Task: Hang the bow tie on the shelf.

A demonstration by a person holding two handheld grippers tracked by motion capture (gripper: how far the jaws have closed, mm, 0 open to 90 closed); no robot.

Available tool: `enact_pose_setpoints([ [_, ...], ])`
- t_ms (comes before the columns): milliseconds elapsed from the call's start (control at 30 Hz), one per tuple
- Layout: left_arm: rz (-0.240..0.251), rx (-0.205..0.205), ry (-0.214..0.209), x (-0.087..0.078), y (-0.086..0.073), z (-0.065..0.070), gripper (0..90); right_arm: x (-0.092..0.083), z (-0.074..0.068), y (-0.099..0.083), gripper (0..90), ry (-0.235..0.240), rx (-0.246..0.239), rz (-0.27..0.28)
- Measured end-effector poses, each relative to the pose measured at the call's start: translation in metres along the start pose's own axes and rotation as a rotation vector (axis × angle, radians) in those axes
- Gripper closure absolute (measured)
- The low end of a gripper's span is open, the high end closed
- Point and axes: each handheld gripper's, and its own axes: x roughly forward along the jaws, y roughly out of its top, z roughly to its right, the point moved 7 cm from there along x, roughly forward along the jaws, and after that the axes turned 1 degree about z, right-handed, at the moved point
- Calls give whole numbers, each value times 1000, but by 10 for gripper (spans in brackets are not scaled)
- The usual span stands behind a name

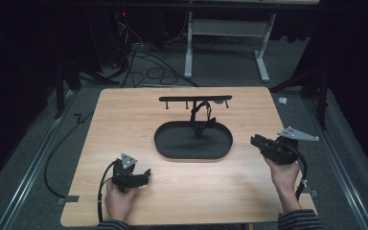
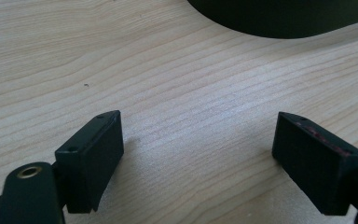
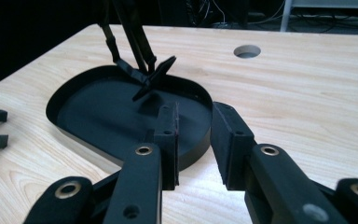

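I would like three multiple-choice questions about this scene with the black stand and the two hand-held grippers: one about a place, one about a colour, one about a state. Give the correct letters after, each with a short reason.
1. Where does the stand's oval base sit?
A. about the middle of the table
B. at the near left corner
C. on the floor

2. What colour is the stand?
A. white
B. black
C. red

3. How do the jaws of the left gripper stand?
A. shut on a cable
B. shut on nothing
C. wide apart, with nothing between them

Answers:
1 A, the high view shows the wooden table on all sides of the base.
2 B, base, post and top bar are all black.
3 C, bare wood shows between them in the left gripper view.
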Motion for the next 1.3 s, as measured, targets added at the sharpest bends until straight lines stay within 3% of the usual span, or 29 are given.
enact_pose_setpoints([
  [467, 0, 1, -2, 0, 0, 0, 168, 11, -4, -21, 726, -14, -3, -13],
  [767, 0, 2, -2, 0, 0, 0, 168, 22, 0, -40, 713, -26, 21, -46],
  [1300, 0, 1, -2, 0, 0, 0, 168, 40, 1, -59, 715, -57, 0, -96],
])
